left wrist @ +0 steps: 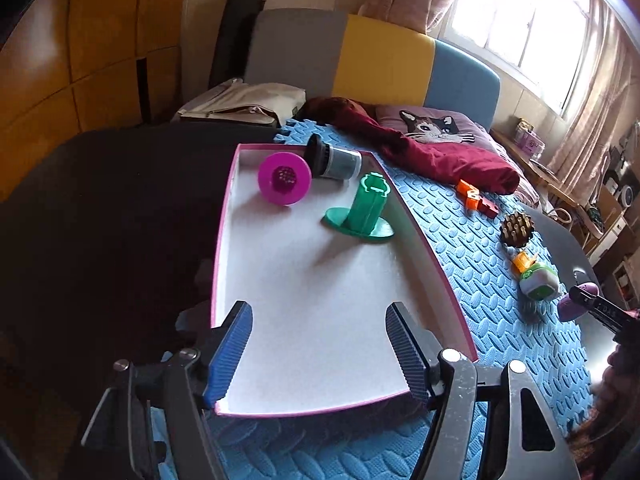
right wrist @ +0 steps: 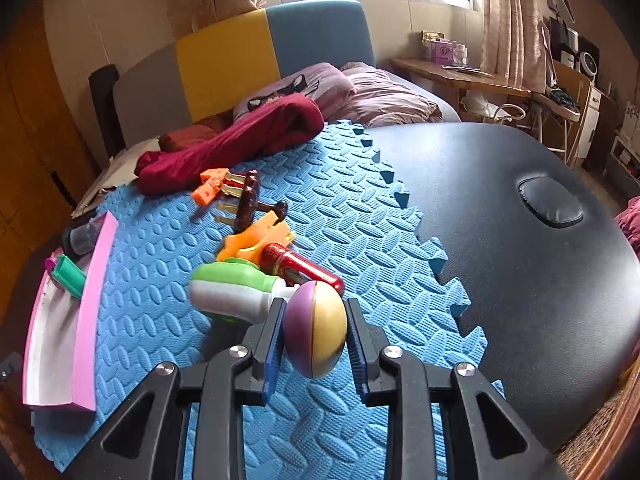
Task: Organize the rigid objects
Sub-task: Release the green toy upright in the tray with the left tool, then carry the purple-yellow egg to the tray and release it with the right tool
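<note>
A pink-rimmed white tray lies on the blue foam mat. In it are a magenta disc piece, a grey and black cylinder and a green stand. My left gripper is open and empty over the tray's near end. My right gripper is shut on a purple and yellow ball, just above the mat. The ball also shows in the left wrist view. Close behind the ball are a green and white toy, a red tube and an orange piece.
A brown spiked disc and an orange block lie further back on the mat. A dark red cloth and pillows are behind. A black padded surface adjoins the mat on the right. The tray is at the left.
</note>
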Action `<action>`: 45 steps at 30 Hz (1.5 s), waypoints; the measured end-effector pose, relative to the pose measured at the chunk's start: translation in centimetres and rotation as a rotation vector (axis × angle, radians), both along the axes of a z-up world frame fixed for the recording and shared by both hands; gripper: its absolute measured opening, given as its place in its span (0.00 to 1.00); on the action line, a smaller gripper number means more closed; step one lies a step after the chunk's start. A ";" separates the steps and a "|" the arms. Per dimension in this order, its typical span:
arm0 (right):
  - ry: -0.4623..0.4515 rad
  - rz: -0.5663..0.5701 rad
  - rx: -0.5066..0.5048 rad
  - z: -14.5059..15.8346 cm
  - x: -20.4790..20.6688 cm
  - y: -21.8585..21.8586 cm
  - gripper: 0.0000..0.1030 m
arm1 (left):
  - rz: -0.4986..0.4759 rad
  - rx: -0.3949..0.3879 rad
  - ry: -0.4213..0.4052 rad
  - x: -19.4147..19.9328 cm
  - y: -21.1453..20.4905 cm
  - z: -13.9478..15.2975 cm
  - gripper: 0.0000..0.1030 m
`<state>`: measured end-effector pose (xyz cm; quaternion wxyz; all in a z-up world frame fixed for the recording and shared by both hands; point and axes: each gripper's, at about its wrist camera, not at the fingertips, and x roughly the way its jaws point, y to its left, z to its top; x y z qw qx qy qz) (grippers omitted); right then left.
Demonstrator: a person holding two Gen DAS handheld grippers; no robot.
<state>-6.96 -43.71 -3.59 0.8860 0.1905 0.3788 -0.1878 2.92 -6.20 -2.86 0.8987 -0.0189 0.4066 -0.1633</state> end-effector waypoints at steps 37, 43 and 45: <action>0.098 0.745 0.065 -0.6 16.0 22.7 0.27 | 0.159 -0.050 0.019 0.0 7.0 -0.9 0.68; 0.070 0.698 0.053 -0.8 17.2 21.8 0.31 | 0.170 -0.043 0.029 0.0 7.5 -1.5 0.68; 0.052 0.685 0.067 -0.5 17.1 21.3 0.36 | 0.171 -0.044 0.031 0.0 7.5 -1.5 0.68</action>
